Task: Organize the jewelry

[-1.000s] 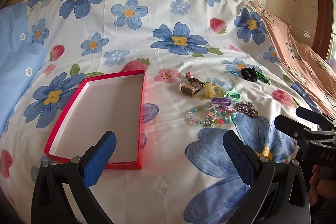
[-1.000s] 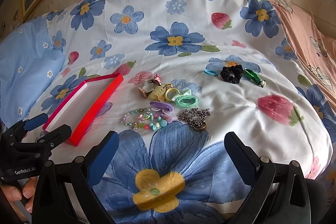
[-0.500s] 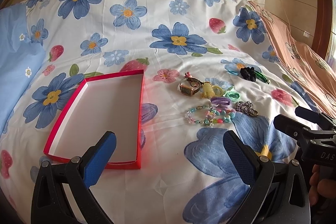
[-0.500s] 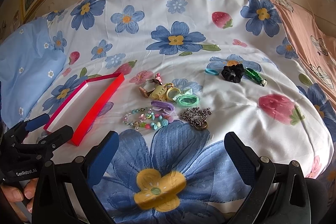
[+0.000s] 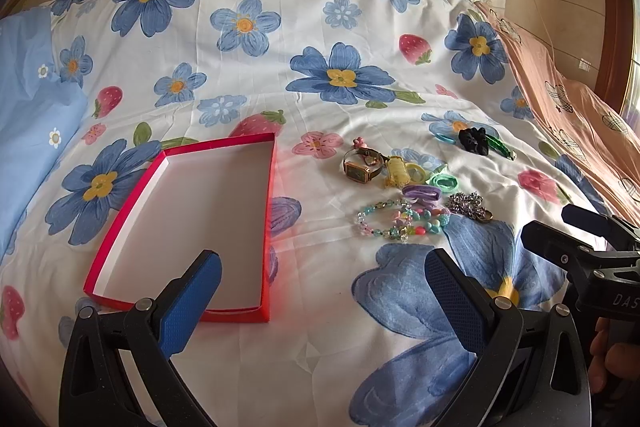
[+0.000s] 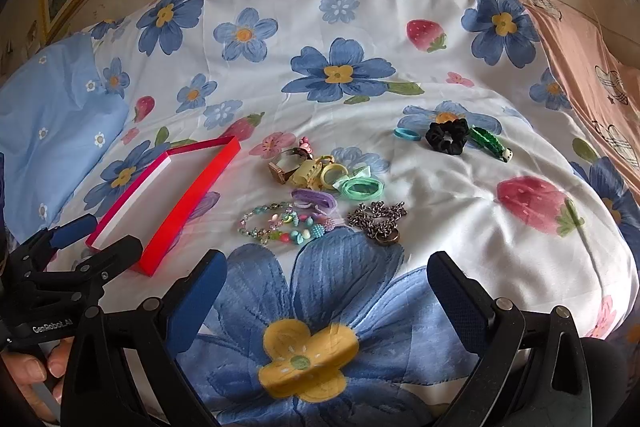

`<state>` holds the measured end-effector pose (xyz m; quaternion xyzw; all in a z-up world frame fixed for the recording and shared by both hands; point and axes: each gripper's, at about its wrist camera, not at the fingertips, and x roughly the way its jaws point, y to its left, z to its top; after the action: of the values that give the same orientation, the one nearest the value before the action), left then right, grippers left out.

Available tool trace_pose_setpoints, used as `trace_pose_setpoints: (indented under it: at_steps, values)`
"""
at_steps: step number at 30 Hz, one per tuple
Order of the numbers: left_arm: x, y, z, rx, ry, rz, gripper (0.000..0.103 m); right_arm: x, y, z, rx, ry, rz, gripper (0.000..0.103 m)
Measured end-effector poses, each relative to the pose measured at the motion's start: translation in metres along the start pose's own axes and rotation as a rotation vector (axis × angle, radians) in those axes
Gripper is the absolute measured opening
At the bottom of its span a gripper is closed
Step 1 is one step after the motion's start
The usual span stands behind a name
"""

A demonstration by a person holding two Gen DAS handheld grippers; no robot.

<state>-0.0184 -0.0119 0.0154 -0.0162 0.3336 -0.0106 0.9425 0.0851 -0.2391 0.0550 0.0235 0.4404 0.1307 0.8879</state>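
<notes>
Hiding behind red box (image 6: 188,203) wall, its inside, watch (image 6: 286,165) face unreadable

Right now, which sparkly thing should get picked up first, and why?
Probably ease the open right gripper forward to the beaded bracelet: it lies nearest, apart from the silver chain, and the red box sits empty beside it.
</notes>
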Motion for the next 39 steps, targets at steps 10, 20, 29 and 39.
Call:
trace_pose_setpoints:
  at_steps: [10, 20, 29, 39]
  values:
    - [-0.002, 0.002, -0.015, -0.003, -0.003, 0.001, 0.102, 0.001, 0.002, 0.000, -0.002, 0.001, 0.007, 0.101]
    - [0.008, 0.003, -0.015, 0.000, 0.015, -0.007, 0.102, 0.005, -0.001, 0.001, 0.007, 0.014, 0.020, 0.101]
    - [0.027, 0.007, -0.006, 0.011, 0.050, -0.030, 0.102, 0.014, -0.014, 0.004, 0.025, 0.032, 0.013, 0.101]
    - [0.053, -0.003, 0.008, 0.080, 0.083, -0.073, 0.095, 0.030, -0.031, 0.015, 0.052, 0.057, 0.013, 0.101]
